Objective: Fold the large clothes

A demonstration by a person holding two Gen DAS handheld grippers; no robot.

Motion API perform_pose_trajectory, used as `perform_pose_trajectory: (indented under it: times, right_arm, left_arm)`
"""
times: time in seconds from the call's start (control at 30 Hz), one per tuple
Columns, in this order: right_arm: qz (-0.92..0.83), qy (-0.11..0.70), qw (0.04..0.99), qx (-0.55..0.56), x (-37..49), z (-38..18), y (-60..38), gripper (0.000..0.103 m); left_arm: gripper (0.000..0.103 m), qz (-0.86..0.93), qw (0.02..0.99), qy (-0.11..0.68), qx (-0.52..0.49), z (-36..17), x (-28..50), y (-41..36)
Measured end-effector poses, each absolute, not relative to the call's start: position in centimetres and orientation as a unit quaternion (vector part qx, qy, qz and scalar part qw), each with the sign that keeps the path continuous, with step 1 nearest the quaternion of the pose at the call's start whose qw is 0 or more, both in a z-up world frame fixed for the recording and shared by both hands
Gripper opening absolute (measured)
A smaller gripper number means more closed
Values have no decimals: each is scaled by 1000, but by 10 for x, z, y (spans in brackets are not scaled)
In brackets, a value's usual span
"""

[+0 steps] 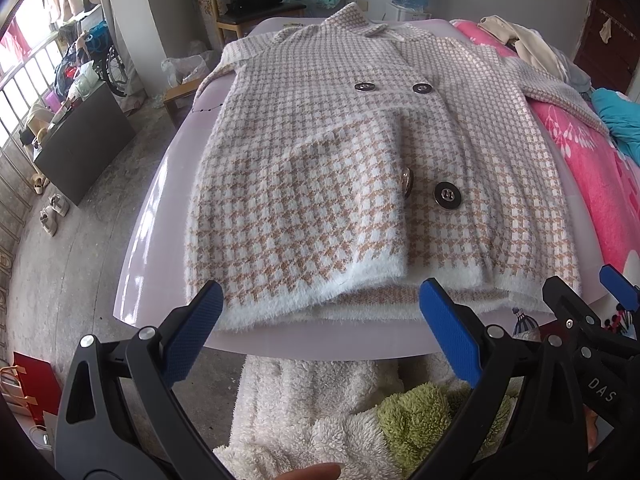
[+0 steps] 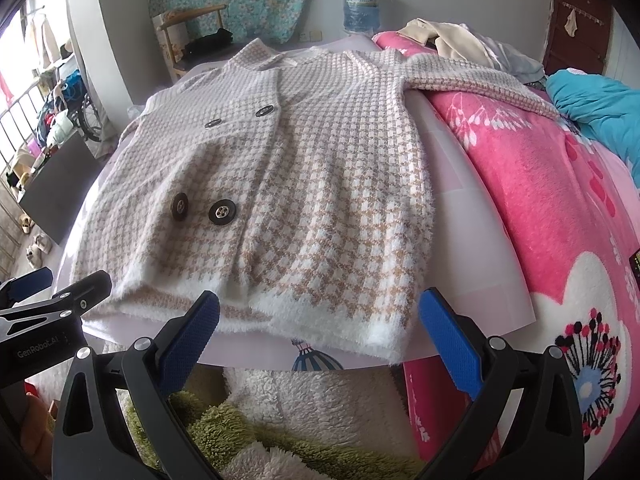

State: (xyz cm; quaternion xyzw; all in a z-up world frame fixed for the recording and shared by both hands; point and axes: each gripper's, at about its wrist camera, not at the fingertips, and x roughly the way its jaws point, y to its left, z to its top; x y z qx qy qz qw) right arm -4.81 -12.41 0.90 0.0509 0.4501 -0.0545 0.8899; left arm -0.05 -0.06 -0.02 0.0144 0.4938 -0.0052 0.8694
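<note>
- Houndstooth coat (image 1: pixel 320 152), tan and white with a fuzzy white hem, lies flat and front-up on a pale lilac board (image 1: pixel 160 216) that rests on the bed
- its collar points to the board's far edge and its hem lies along the near edge
- four dark round buttons show on the front: an upper pair (image 1: pixel 394 88) near the chest and a lower pair (image 2: pixel 202 209) nearer the hem
- the front panel on the left side is folded over itself, with a crease running across it below the upper buttons
- one sleeve (image 2: pixel 480 76) stretches off the board's right edge onto the pink flowered blanket (image 2: pixel 540 208)
- left claw (image 1: pixel 320 322) hovers just off the hem at the board's near edge, blue pads apart, gripping nothing
- right claw (image 2: pixel 318 326) hovers beside the hem's right corner, pads likewise apart and empty
- fluffy white and green fleece (image 2: pixel 280 412) lies below the board's near edge, under both claws
</note>
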Motion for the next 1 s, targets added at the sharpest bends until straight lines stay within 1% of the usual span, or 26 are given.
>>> perform_pose_trajectory:
  times: [1.0]
  right_arm:
    - [-54,447,892,48,-47,14,-122,98]
  left_arm:
    - [95,-3,872,490,15,4,3,-1]
